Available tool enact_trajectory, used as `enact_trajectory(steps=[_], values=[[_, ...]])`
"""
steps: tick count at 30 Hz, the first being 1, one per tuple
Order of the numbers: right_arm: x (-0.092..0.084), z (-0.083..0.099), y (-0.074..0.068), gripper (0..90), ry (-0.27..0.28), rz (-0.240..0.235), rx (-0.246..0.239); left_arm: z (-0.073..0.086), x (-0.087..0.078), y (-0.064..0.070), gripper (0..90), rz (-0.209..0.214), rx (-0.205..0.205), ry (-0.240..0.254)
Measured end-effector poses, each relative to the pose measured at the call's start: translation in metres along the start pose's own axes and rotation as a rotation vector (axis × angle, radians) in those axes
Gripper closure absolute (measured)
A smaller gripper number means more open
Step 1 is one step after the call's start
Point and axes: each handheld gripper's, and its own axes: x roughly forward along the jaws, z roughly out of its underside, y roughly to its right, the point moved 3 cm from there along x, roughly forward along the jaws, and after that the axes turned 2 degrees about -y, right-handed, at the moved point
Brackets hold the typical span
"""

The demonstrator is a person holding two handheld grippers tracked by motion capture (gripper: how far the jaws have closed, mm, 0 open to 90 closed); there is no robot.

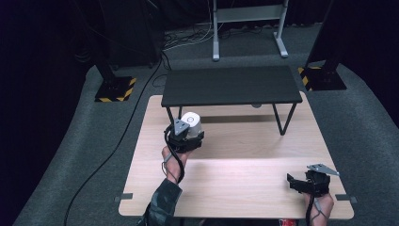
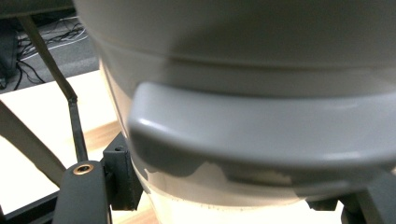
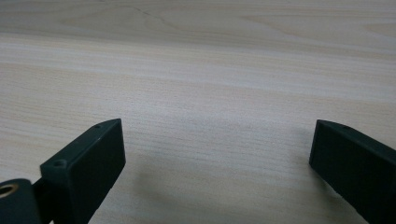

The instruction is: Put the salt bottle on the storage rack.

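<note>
— White cup (image 1: 192, 123), is that what the left gripper (image 1: 184, 134) has?

— Cup or small pot, I cannot tell which. In the high view it sits between the jaws of that gripper, over the left part of the wooden table (image 1: 244, 188), just in front of the small black table (image 1: 230, 85). One white thing, counted.

— And the close view?

— The left gripper view sits so close that the white body (image 2: 243, 70) is cut off on every side but the left. It shows a grey raised band (image 2: 261, 140) across the front, which the high view does not. Both black jaws press against the lower sides, so the gripper is pinching it.

— Does its base touch the wood?

— Hidden; I cannot tell.

— The right gripper (image 1: 310, 182)?

— Low at the near right corner, held by a hand (image 1: 318, 207) that the bottom edge cuts off. In the right gripper view its two jaws stand spread wide over bare wood grain (image 3: 210, 93), with nothing between them.

— Counts?

— Two grippers, two tables, one white vessel. Cables (image 1: 188, 37) lie on the carpet beyond.
</note>
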Motion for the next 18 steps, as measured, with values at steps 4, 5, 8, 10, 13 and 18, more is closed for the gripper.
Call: enact_trajectory(steps=[4,5,8,10,13,18], values=[[0.000,0.000,0.000,2.4,0.000,0.001,0.002,-0.007,0.005,-0.002,29.8,0.007,0.001,-0.004],[0.000,0.000,0.000,2.4,0.000,0.001,0.002,-0.007,0.005,-0.002,29.8,0.007,0.001,-0.004],[0.000,0.000,0.000,2.5,-0.001,0.000,0.003,-0.012,0.006,-0.005,29.8,0.022,-0.006,0.000],[0.000,0.000,0.000,2.5,0.000,0.001,0.003,-0.016,0.007,-0.005,29.8,0.026,-0.003,0.005],[0.000,0.000,0.000,2.5,-0.002,0.002,0.002,-0.020,0.007,-0.006,29.8,0.040,-0.007,0.013],[0.000,0.000,0.000,2.5,0.001,0.002,0.003,-0.028,0.009,-0.007,29.8,0.055,-0.006,0.016]])
